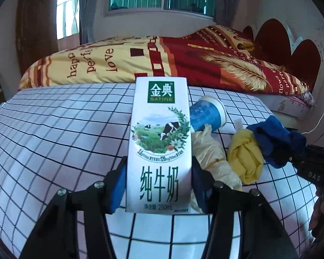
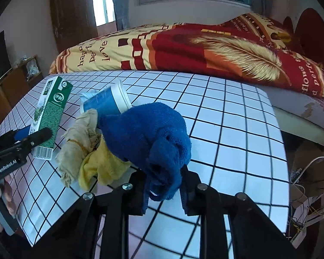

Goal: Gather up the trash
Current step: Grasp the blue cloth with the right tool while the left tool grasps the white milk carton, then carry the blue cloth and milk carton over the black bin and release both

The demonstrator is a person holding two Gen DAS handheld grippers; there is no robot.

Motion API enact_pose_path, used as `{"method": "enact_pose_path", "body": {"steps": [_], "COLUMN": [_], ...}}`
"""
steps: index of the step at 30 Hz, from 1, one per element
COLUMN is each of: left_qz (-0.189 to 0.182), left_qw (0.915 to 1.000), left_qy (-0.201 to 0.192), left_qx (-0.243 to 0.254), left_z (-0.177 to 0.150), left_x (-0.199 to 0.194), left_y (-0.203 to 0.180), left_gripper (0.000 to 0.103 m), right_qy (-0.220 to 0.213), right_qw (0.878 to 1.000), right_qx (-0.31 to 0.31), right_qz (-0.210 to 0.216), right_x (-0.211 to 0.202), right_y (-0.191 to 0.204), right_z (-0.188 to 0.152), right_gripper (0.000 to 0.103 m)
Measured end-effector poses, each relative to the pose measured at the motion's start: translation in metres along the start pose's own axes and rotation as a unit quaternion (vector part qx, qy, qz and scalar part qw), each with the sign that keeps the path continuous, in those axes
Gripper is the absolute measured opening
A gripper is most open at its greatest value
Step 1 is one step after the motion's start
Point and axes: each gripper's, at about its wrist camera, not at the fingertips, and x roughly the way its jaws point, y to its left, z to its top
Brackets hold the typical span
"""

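My left gripper (image 1: 159,185) is shut on a white and green milk carton (image 1: 159,138), held upright over the checked table; the carton also shows in the right wrist view (image 2: 50,116). My right gripper (image 2: 163,191) is shut on a blue towel (image 2: 153,138), also seen in the left wrist view (image 1: 274,139). A blue paper cup (image 1: 207,114) lies on its side behind the carton. A cream rag (image 1: 211,157) and a yellow rag (image 1: 246,159) lie between the carton and the towel.
The table (image 2: 237,129) has a white cloth with a black grid. A bed with a red and yellow quilt (image 1: 183,60) stands right behind it. Cables and clutter (image 2: 306,205) lie on the floor at the right.
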Motion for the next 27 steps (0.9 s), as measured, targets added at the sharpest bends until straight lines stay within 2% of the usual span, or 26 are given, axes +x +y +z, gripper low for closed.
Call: {"method": "enact_pose_path", "body": {"steps": [6, 13, 22, 27], "left_qz": [0.0, -0.013, -0.048, -0.066], "left_qw": [1.0, 0.9996, 0.9974, 0.9951], "left_qy": [-0.006, -0.006, -0.013, -0.014], "left_qx": [0.007, 0.023, 0.052, 0.072], "left_z": [-0.01, -0.03, -0.047, -0.059], "left_x": [-0.023, -0.052, -0.085, -0.098], "left_y": [0.0, -0.016, -0.058, -0.084], "left_gripper": [0.055, 0.055, 0.055, 0.055], "right_qy": [-0.017, -0.038, -0.063, -0.071], "right_qw": [1.0, 0.999, 0.996, 0.994], "right_qx": [0.014, 0.032, 0.058, 0.063], "right_qz": [-0.005, -0.012, -0.025, -0.047], "right_x": [-0.032, -0.081, -0.144, -0.173], "right_y": [-0.004, -0.009, -0.021, -0.03], "right_z": [-0.008, -0.027, -0.062, -0.086], "right_gripper": [0.024, 0.023, 0.023, 0.023]}}
